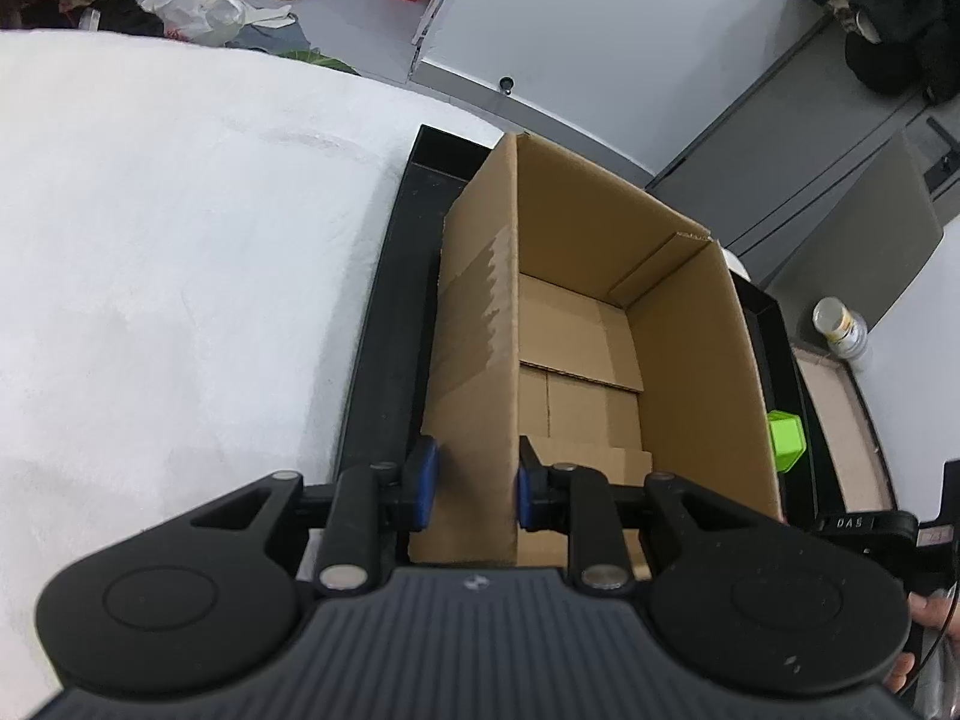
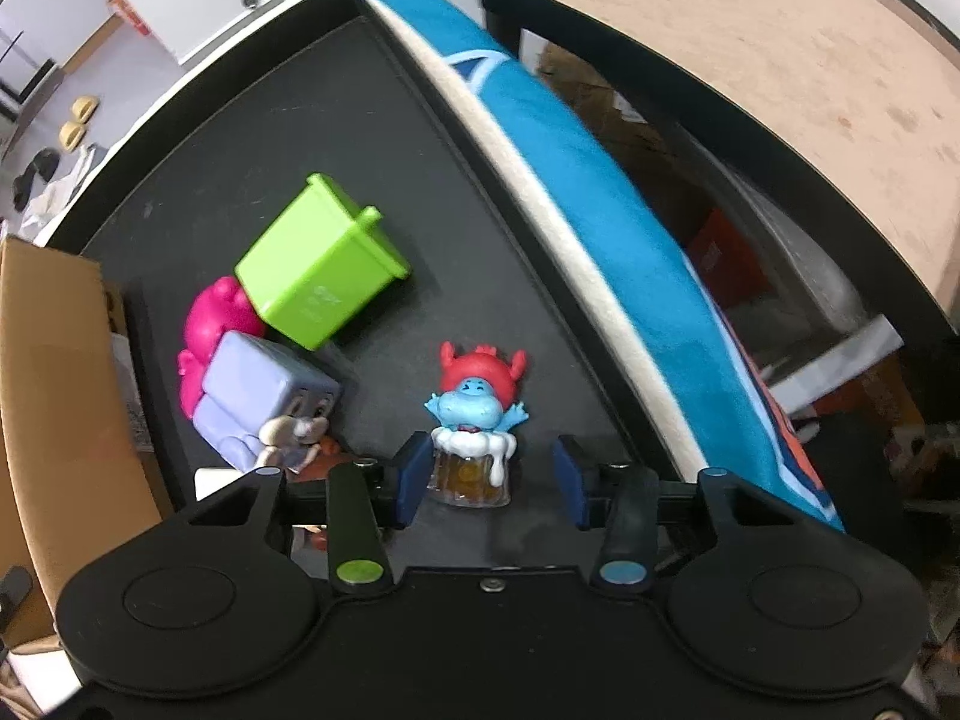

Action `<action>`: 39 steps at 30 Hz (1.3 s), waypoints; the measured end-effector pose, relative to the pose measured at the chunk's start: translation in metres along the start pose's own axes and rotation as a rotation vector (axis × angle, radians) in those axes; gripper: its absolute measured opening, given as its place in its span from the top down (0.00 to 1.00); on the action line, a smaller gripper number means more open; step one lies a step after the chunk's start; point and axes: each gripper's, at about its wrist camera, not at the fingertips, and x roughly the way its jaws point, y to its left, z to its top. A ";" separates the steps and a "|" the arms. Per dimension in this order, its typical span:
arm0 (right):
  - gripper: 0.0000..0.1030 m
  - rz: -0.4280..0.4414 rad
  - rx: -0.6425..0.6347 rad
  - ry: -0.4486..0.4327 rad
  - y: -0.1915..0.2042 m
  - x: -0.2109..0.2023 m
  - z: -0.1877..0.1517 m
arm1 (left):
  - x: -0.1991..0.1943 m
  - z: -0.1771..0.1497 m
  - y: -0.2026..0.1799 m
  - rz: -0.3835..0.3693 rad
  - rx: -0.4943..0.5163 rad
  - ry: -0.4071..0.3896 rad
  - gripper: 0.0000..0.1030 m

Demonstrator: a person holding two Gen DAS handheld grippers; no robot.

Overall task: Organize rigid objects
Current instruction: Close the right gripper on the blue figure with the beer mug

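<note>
Left wrist view: the left gripper [image 1: 474, 483] straddles the near left wall of an open cardboard box [image 1: 690, 360], one blue pad [image 1: 425, 483] outside the wall and the other inside; the pads stand slightly off the board on both sides, so the jaws read as partly open and probably not clamped, though the view is too oblique to rule out contact. The box sits in a black tray [image 1: 384, 360] on a white cloth [image 1: 180, 240]; its interior shows only folded bottom flaps. At 3 o'clock, outside the far wall, part of a green block [image 1: 785, 441] is visible. Right wrist view: the right gripper [image 2: 492, 483] is wide open over the tray floor [image 2: 336, 138], with the blue-and-red figurine [image 2: 474, 420] standing upright on its amber barrel base between the pads, touching or nearly touching the left pad and apart from the right one. At 10 o'clock lie a lavender cube toy [image 2: 264, 396], a pink toy [image 2: 210, 324] partly under it, and a tipped green bin toy [image 2: 318, 276]; a blue cushion edge [image 2: 570, 180] runs from 12 to 4 o'clock. The figurine is judged to be light, hard moulded plastic, smooth and top-heavy; its thin arms and horns look breakable, so the squat barrel base is the sound place to grip.
</note>
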 end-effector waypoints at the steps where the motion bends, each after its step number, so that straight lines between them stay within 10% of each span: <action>1: 0.57 0.001 0.009 0.001 -0.003 0.000 0.000 | 0.000 -0.001 0.001 -0.003 0.004 -0.005 0.76; 39: 0.64 -0.121 -0.263 -0.091 0.037 0.009 -0.004 | 0.005 0.004 0.021 -0.079 -0.014 -0.045 0.75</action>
